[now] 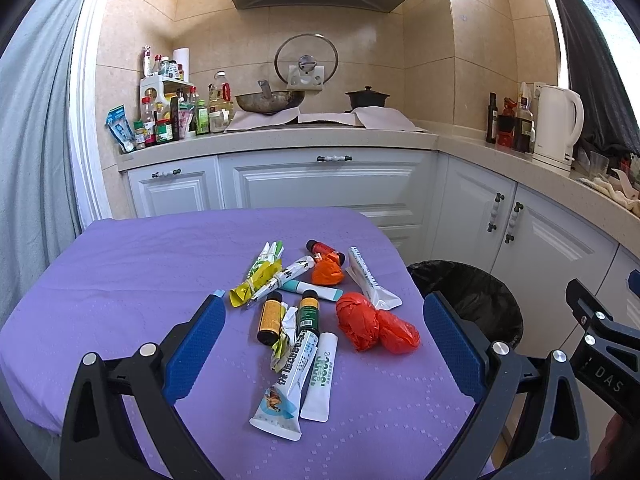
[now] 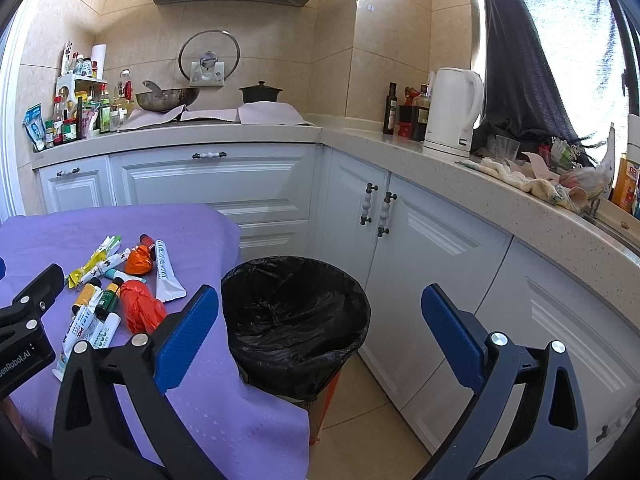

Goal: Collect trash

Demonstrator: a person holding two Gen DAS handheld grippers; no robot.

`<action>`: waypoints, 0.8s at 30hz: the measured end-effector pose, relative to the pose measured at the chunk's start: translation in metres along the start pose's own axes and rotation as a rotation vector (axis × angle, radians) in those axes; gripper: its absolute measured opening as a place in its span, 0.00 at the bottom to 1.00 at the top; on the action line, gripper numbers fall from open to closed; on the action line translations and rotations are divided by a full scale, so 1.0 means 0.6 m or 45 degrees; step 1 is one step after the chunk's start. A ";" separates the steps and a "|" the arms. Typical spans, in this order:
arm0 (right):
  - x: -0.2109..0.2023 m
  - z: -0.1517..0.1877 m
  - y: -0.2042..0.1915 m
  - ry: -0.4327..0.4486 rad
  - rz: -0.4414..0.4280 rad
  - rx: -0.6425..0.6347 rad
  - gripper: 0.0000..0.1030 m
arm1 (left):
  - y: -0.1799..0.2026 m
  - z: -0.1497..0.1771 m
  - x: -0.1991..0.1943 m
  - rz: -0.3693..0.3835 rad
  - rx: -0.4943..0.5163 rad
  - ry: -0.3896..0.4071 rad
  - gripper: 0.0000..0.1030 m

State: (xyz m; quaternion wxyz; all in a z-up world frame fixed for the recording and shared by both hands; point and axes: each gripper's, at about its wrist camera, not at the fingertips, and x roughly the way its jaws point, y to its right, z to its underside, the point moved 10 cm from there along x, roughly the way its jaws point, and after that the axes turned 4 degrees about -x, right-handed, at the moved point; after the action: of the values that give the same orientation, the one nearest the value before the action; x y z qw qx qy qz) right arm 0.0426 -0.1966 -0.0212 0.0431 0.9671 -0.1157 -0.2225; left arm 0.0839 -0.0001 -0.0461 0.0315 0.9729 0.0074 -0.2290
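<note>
A heap of trash lies on the purple tablecloth (image 1: 120, 272): a crumpled red bag (image 1: 374, 326), an orange bag (image 1: 327, 273), white tubes (image 1: 320, 376), small brown bottles (image 1: 269, 317) and a yellow wrapper (image 1: 256, 280). The heap also shows in the right wrist view, with the red bag (image 2: 140, 310) nearest. My left gripper (image 1: 324, 340) is open and empty, hovering over the near side of the heap. My right gripper (image 2: 320, 320) is open and empty above the black-lined trash bin (image 2: 296, 320), which stands on the floor beside the table's right edge.
White cabinets (image 2: 420, 248) run behind and to the right of the bin. The counter holds a wok (image 1: 269, 101), a black pot (image 1: 367, 98), bottles (image 1: 168, 120) and a white kettle (image 2: 454, 114). The other gripper's body (image 1: 604, 344) is at the right.
</note>
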 end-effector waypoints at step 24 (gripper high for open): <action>-0.003 0.004 0.017 -0.005 0.005 0.003 0.96 | 0.002 0.004 0.004 0.004 0.002 -0.006 0.94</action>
State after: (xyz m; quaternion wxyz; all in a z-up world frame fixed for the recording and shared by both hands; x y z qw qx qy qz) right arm 0.0380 -0.2064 -0.0214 0.0423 0.9664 -0.1180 -0.2243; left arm 0.0852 -0.0012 -0.0492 0.0310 0.9724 0.0057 -0.2311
